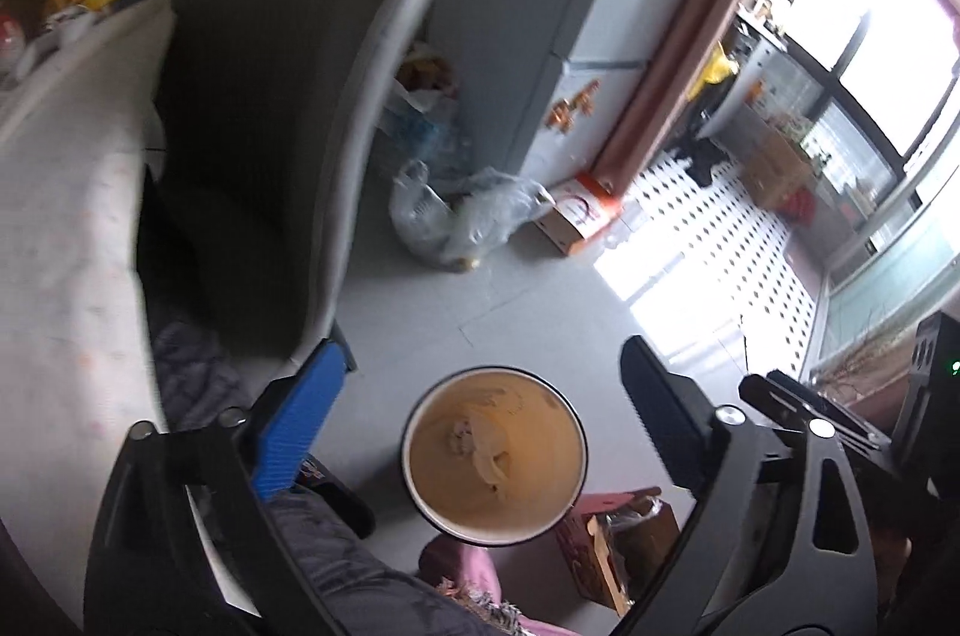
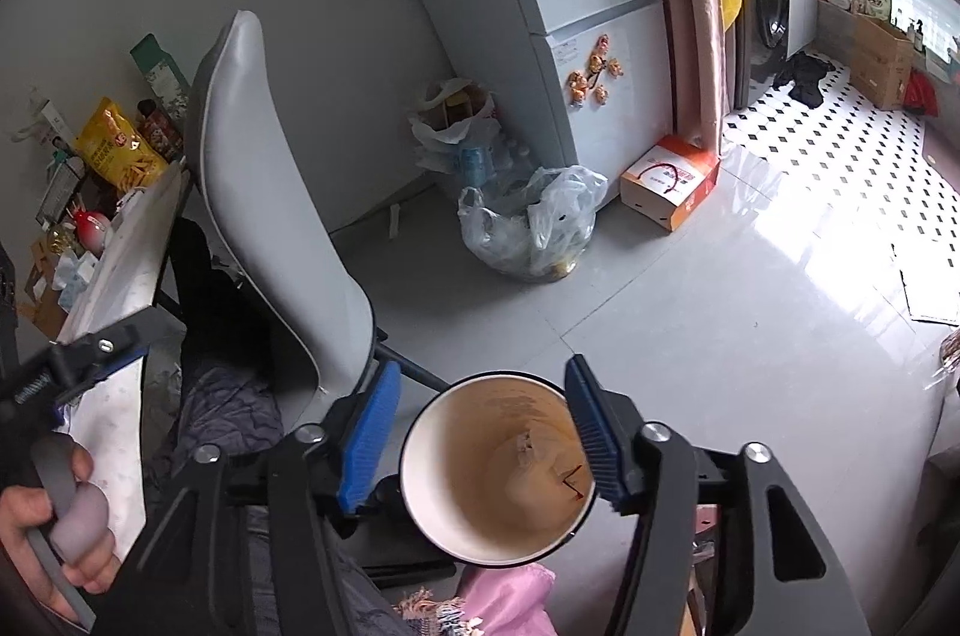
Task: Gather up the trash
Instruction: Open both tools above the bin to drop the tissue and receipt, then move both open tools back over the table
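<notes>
Both grippers frame one paper cup. Seen from the right wrist, the right gripper (image 2: pixel 483 441) has its blue pads spread; the right pad touches the cup (image 2: pixel 498 468) rim at about 3 o'clock, while the left pad stands clear of it at 9 o'clock, so I cannot tell whether the cup is truly held. From the left wrist, the left gripper (image 1: pixel 480 414) is spread wide too, with its fingers well apart from the same cup (image 1: pixel 493 456), which sits between them at 6 o'clock.

The cup is round, dark-rimmed and cream inside, stained brown, with a crumpled scrap at the bottom.

At 12 o'clock from the cup a grey chair (image 2: pixel 264 192) leans beside a white table (image 2: pixel 129 240). Further off, at 1 o'clock, one clear plastic bag (image 2: pixel 531 222) holding rubbish sits on the floor (image 2: pixel 720 336), near one orange-and-white carton (image 2: pixel 669 180) by the fridge (image 2: pixel 588 6). A second, white bag (image 2: pixel 453 114) with boxes in it stands behind.
</notes>
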Tool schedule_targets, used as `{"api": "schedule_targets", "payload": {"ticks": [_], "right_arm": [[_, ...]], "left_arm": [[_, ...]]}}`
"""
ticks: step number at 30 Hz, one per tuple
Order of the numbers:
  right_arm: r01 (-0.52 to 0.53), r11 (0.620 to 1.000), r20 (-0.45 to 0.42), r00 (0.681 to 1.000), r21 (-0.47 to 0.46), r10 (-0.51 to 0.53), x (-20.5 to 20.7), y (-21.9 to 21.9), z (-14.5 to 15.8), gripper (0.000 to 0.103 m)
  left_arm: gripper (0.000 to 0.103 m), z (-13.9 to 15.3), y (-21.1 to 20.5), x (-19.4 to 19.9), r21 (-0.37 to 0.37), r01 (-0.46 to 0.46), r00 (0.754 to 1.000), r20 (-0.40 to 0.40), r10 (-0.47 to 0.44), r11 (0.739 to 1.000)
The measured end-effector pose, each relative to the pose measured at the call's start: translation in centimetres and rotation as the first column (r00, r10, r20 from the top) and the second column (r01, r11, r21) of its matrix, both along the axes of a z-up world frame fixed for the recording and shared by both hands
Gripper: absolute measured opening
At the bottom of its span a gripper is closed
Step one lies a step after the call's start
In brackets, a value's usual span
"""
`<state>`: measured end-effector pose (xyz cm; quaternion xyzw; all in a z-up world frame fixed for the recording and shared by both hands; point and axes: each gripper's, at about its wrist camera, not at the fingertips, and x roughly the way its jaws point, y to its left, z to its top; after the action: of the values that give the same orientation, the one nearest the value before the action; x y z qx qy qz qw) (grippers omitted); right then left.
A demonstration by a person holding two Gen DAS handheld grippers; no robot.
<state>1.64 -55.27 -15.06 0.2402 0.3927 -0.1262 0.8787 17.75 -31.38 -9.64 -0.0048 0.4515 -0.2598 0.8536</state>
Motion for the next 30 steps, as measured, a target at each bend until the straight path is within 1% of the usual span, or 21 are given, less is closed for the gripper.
{"api": "schedule_targets", "payload": {"ticks": [4,9,11,14,16,20,23,26,28,30], "right_arm": [[-0.019,1.000,0.017,1.000,-0.011,0.019,0.5,1.1,0.6,0.078],[-0.026,0.999,0.061,0.998,-0.043,0.028,0.9,2.8,2.2,0.088],[-0.025,0.998,0.084,0.996,-0.058,0.030,1.0,3.5,3.0,0.096],[-0.050,0.995,0.112,0.992,-0.091,0.060,1.5,5.2,4.3,0.095],[-0.068,0.990,0.114,0.990,-0.120,0.082,1.9,6.6,5.1,0.095],[-0.086,0.985,0.127,0.986,-0.147,0.105,2.4,8.9,6.5,0.095],[-0.096,0.978,0.134,0.983,-0.183,0.122,2.9,10.7,7.7,0.096],[-0.096,0.963,0.140,0.981,-0.250,0.134,3.3,12.7,9.1,0.096],[-0.089,0.957,0.169,0.976,-0.277,0.139,3.2,13.7,10.0,0.096],[-0.109,0.953,0.196,0.966,-0.284,0.169,3.1,14.8,10.8,0.096]], "left_arm": [[0.096,1.9,3.1,0.2,-0.028,-0.058,0.998,0.033,0.059,0.998],[0.097,4.4,7.1,0.2,-0.063,-0.137,0.986,0.091,0.143,0.989],[0.097,5.1,8.1,0.1,-0.073,-0.161,0.980,0.104,0.168,0.984],[0.097,6.2,9.9,-0.2,-0.086,-0.191,0.969,0.141,0.201,0.978],[0.097,6.8,11.4,-0.7,-0.088,-0.220,0.956,0.177,0.233,0.971],[0.097,7.8,13.7,-1.5,-0.110,-0.272,0.933,0.214,0.290,0.956],[0.097,8.5,15.3,-2.1,-0.121,-0.314,0.906,0.259,0.335,0.942],[0.097,9.2,17.3,-3.2,-0.154,-0.348,0.872,0.309,0.380,0.925],[0.097,9.6,18.8,-3.7,-0.173,-0.372,0.856,0.317,0.409,0.912],[0.097,9.8,20.6,-3.8,-0.199,-0.398,0.844,0.304,0.442,0.896]]}}
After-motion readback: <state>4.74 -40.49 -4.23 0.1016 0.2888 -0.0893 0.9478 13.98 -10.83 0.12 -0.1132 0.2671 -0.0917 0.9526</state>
